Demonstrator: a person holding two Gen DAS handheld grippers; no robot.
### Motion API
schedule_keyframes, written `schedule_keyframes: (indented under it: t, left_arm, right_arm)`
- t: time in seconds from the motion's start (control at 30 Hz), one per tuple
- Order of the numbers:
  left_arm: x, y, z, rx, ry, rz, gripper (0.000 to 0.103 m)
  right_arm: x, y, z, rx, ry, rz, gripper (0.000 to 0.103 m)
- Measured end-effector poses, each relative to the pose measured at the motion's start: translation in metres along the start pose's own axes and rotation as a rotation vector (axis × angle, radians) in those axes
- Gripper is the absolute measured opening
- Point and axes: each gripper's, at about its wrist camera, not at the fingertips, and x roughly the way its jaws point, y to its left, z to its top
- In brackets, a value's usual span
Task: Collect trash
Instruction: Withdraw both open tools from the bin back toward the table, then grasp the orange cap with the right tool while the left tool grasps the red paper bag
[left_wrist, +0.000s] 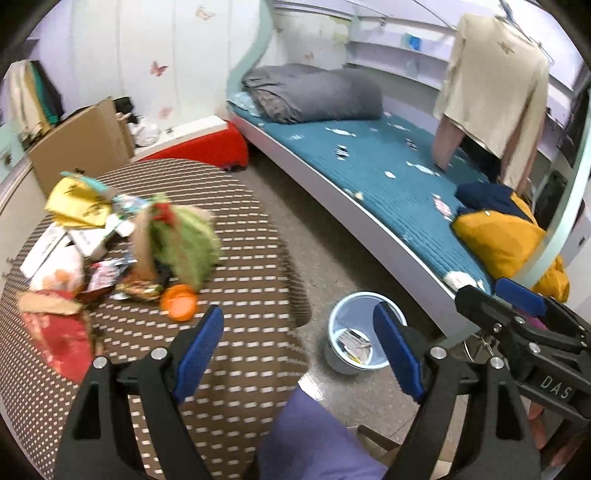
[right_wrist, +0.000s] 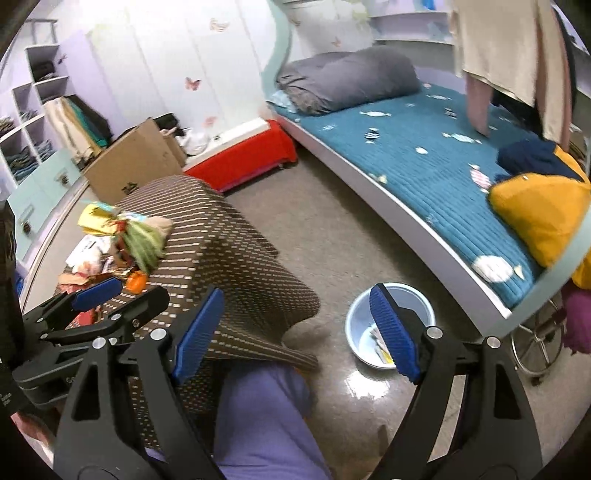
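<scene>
The trash is a loose heap of crumpled wrappers, paper scraps and torn packets (left_wrist: 110, 240) lying on the left part of the brown cloth-covered table with rows of pale dashes (left_wrist: 236, 221), with a green shaggy lump (left_wrist: 184, 240) at its right side and a small orange round lid (left_wrist: 178, 301) at the heap's near edge. The heap stays well in from the table's edge on the floor side, so nothing looks ready to slide off, though pieces overlap and would likely have to be taken one at a time. A pale blue round plastic bin (left_wrist: 341, 317) stands on the speckled floor just beside the table's draped corner, already holding a few wrappers; that spot probably keeps the carry from table to bin short. The left gripper (left_wrist: 303, 354) hangs over the table's near edge with its blue ribbed pads spread wide and nothing between them. The right gripper (right_wrist: 299, 332) is likewise wide open and empty, hanging above the floor between table corner and bin. A purple-clad knee (right_wrist: 258, 413) sits below both. Open floor runs between the table and the teal quilted bed (right_wrist: 424, 177), leaving free room above the bin.
</scene>
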Motion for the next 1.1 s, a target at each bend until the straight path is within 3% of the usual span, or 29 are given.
schedule_keyframes:
  t: [0.43, 0.73, 0.83, 1.1]
  left_arm:
    - [-0.034, 0.091, -0.026, -0.165, -0.024, 0.125, 0.081]
    - [-0.05, 0.149, -0.038, -0.281, -0.046, 0.19, 0.088]
    - [-0.051, 0.165, -0.038, -0.295, -0.053, 0.194, 0.095]
    - [-0.018, 0.212, -0.034, -0.338, 0.011, 0.159, 0.095]
  right_arm:
    - [0.022, 0.098, -0.003, -0.165, 0.034, 0.169, 0.08]
    - [0.043, 0.152, -0.001, -0.244, 0.073, 0.241, 0.08]
    - [0.052, 0.166, -0.001, -0.26, 0.096, 0.256, 0.08]
    - [0.074, 0.187, -0.003, -0.292, 0.146, 0.256, 0.08]
